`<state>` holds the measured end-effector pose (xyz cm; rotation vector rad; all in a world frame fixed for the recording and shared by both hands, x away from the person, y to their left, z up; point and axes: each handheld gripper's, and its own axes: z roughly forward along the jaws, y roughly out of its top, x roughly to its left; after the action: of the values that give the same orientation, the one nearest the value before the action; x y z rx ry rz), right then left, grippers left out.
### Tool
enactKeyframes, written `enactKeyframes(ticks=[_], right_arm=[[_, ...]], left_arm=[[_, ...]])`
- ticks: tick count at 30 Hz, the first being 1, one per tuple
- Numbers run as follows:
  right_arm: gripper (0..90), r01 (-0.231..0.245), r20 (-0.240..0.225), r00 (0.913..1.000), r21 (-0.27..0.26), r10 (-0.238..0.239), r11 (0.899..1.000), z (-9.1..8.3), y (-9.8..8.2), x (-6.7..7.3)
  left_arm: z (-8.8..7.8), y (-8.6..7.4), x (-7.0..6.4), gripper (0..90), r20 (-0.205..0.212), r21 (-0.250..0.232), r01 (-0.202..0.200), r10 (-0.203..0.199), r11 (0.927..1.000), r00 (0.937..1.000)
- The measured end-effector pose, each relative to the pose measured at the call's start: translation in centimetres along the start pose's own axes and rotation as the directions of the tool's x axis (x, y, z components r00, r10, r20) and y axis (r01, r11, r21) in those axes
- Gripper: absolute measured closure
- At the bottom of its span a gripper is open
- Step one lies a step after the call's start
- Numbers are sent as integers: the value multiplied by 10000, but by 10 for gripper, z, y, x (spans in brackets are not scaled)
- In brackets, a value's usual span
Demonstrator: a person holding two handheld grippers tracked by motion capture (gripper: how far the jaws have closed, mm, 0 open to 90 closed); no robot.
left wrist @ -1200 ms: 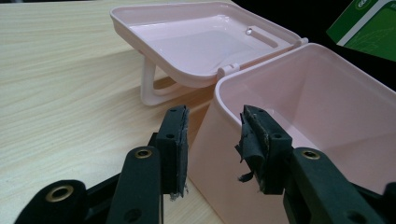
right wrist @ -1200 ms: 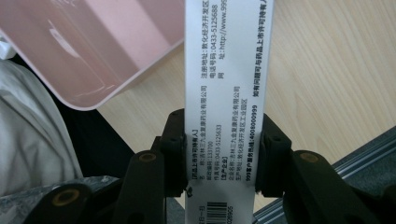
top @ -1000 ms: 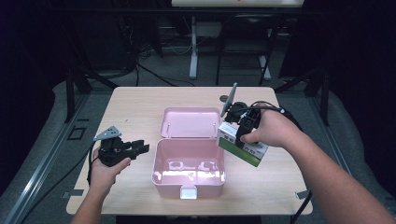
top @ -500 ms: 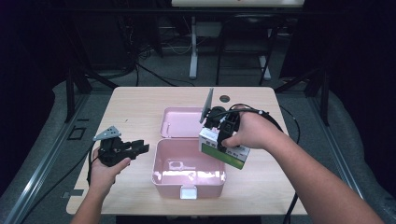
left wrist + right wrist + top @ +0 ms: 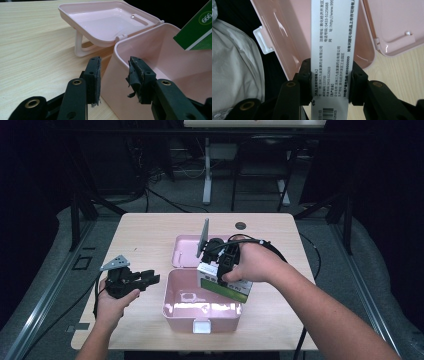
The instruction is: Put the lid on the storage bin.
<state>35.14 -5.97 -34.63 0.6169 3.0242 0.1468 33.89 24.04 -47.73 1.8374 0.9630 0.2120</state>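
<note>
Green-and-white medicine carton, a small flat box with a white side panel and a green face, hangs over the right rear corner of the open pink storage box in the high view, tilted with its green face toward the camera. The right gripper grips it, with the person's right hand wrapped around the tool. The pink box stands near the front edge of the wooden surface, its hinged lid thrown back and lying open behind it, a white latch at its front wall. The left gripper hovers just left of the box, held level in the left hand, fingers parted with nothing between them.

From the left gripper view, the two black fingers stand apart and bare, their pads frayed, with the pink box's near corner seen behind the gap. The lid rests on its white handle loop, and a corner of the carton, green with a white stripe, enters at the upper right above the box.

From the right gripper view, the carton's white narrow side runs up the middle, printed with black Chinese text and a barcode at the bottom. The fingers are clamped on its two broad faces. Beneath it lies the hollow of the pink box, with the lid to the right.
</note>
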Motion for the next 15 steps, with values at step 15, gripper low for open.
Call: enactKeyframes(ticks=[15], right_arm=[[619, 982, -191, 9950, 90, -981, 9951, 10, 17, 17]], left_arm=[[0, 0, 0, 616, 12, 19, 1, -1, 10000, 10000]])
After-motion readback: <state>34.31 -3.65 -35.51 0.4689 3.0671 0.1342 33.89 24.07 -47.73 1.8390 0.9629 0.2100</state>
